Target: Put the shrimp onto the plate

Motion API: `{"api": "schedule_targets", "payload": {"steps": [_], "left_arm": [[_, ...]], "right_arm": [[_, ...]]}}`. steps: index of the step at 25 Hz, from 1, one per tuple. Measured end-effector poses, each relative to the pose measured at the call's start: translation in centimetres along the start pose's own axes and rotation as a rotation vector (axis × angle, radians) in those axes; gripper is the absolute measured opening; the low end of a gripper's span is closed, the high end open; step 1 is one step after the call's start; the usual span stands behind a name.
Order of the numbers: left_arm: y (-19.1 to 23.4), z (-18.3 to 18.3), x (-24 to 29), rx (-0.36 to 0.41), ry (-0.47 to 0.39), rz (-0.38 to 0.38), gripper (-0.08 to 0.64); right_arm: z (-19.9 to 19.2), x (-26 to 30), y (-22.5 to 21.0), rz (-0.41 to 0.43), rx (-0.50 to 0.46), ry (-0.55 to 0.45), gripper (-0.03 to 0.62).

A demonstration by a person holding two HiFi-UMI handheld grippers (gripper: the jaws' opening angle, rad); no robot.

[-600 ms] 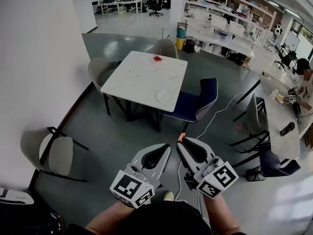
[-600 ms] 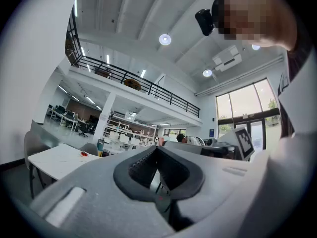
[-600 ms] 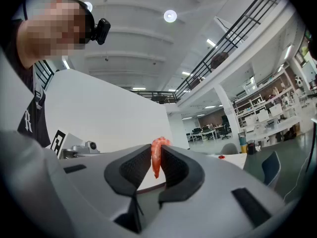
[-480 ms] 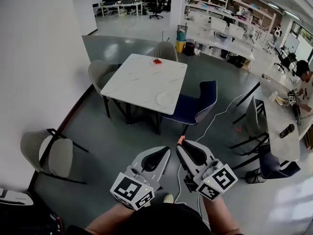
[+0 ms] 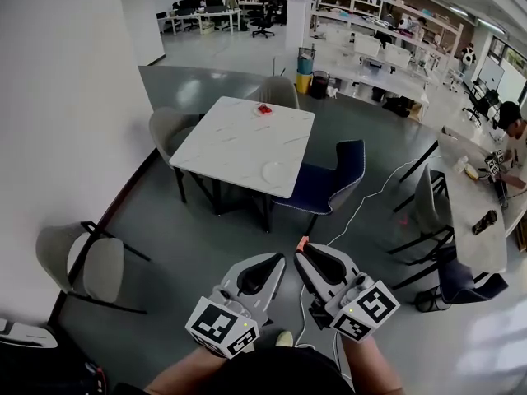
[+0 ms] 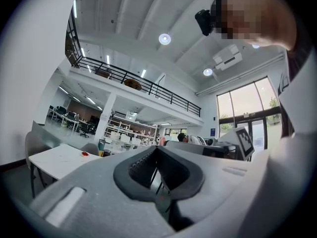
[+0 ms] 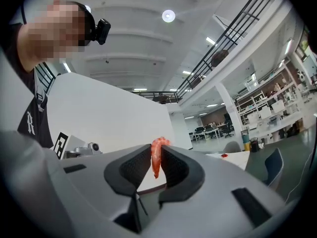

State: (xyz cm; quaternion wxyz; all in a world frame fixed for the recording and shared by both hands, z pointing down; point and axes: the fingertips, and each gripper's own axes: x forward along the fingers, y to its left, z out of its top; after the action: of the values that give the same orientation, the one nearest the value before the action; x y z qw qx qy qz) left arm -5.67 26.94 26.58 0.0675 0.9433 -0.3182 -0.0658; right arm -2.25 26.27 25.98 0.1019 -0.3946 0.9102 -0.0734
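A white square table (image 5: 239,138) stands a few steps ahead, with a small white plate (image 5: 274,171) near its right front corner and a small red item (image 5: 263,109) at its far edge. Both grippers are held low in front of the person, over the floor and far from the table. My right gripper (image 5: 301,249) is shut on an orange shrimp (image 7: 156,157), which hangs between its pads with its tip sticking out (image 5: 303,241). My left gripper (image 5: 278,259) is beside it, shut with nothing in it (image 6: 157,148).
Grey chairs (image 5: 169,126) stand at the table's left and far side, and a blue chair (image 5: 333,171) at its right. Another grey chair (image 5: 82,257) stands by the white wall on the left. A cable (image 5: 362,200) lies across the floor. A long desk (image 5: 473,212) with a seated person is at the right.
The view has shifted slightly toward the table. Both grippers sit a little higher in the picture, and the right one still holds the shrimp.
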Motion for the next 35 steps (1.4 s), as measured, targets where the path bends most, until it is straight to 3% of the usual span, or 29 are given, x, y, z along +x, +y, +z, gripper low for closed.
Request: {"api": "schedule_targets", "payload": {"steps": [22,29,35], "left_arm": [[-1.8,-2.4,5.3,0.028,0.026,0.091,0.008],[0.2,-2.8,7.7,0.026,0.030,0.117,0.008],[4.3,-2.9,11.1,0.022,0.023,0.096,0.008]], "right_arm": [[1.0,-3.6,-5.9,0.053,0.080,-0.052,0.066],[0.4,-2.3,-8.4,0.062,0.098,-0.039,0.066],[0.2,1.4,-12.1,0.037,0.086,-0.029,0.066]]}}
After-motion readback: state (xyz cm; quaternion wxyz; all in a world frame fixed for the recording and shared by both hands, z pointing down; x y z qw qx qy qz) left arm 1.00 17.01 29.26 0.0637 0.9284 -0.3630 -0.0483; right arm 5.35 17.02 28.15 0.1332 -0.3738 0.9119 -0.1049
